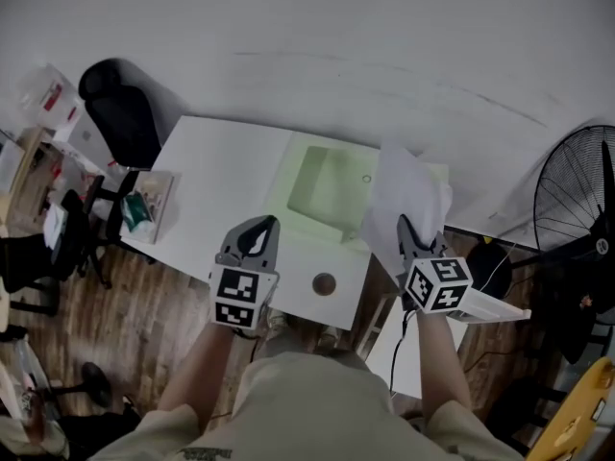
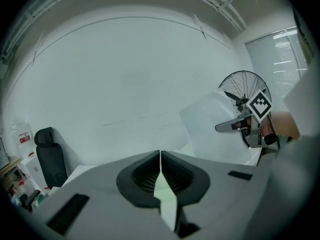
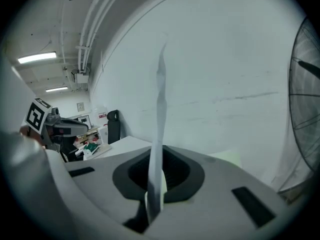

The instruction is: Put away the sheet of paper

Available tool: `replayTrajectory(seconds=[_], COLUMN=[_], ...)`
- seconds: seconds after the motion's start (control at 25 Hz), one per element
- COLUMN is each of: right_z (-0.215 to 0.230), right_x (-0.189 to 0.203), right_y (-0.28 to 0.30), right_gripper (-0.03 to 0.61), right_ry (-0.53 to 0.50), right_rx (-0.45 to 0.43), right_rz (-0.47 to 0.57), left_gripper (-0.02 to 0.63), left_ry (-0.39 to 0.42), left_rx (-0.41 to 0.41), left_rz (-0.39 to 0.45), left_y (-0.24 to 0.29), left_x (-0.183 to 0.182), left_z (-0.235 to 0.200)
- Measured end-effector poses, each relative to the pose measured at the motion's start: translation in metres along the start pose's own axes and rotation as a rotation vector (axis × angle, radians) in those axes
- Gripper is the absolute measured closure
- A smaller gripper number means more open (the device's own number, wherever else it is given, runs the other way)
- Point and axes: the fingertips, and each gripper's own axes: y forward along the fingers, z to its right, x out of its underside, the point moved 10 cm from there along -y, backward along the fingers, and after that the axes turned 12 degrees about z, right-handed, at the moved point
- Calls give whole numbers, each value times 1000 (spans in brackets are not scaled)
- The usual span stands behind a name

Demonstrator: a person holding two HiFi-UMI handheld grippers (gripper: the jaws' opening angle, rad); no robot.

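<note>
A white sheet of paper [image 1: 408,200] hangs in the air above the table's right side, pinched at its near edge by my right gripper [image 1: 411,229], which is shut on it. In the right gripper view the sheet of paper [image 3: 159,129] stands edge-on between the closed jaws. The left gripper view shows the same sheet of paper [image 2: 212,129] at the right. A pale green folder [image 1: 332,188] lies open on the white table [image 1: 221,176]. My left gripper [image 1: 258,233] hovers over the table's near edge, shut and empty.
A small brown round object [image 1: 324,283] lies on the table near its front edge. A black office chair [image 1: 123,113] stands at the left, with a cluttered side shelf [image 1: 149,209] beside it. A standing fan [image 1: 581,200] is at the right. White wall behind.
</note>
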Motion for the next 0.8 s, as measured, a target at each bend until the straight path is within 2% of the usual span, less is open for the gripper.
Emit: replayTrajectory(seconds=[0.32,0.48,0.8], right_z=[25,37,45], right_x=[39,64,102], right_y=[53,75,123], right_gripper=[555,555,555], right_ry=[88,107,147], right_rx=[57,121,186], right_rz=[-109,-187,-298], left_gripper=[589,589,589], left_ry=[-23,-38,-30], left_rx=[52,93,174], left_rz=[-99,-141,-267], left_y=[46,73,122], left_x=[40,58,107], left_z=[-32,-54,-97])
